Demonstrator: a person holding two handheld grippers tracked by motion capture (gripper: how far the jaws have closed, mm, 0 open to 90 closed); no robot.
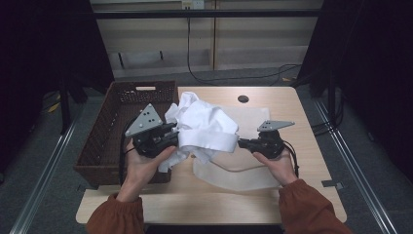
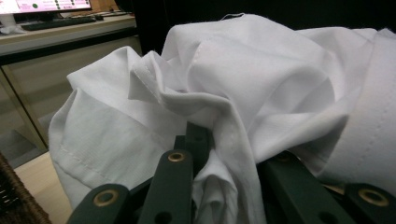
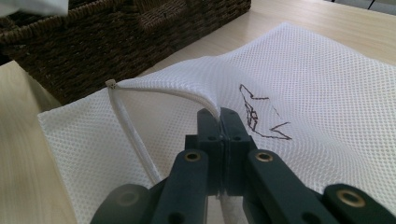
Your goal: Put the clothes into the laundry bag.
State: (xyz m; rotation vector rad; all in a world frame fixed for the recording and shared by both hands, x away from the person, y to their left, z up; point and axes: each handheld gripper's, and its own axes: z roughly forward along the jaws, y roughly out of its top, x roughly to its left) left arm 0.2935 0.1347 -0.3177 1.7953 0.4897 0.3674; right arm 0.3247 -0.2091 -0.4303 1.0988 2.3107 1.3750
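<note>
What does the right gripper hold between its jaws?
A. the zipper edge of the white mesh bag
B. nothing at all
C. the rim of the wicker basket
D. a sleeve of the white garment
A: in the right gripper view the right gripper has its jaws pressed together on the raised zipper edge of the mesh bag.
</note>
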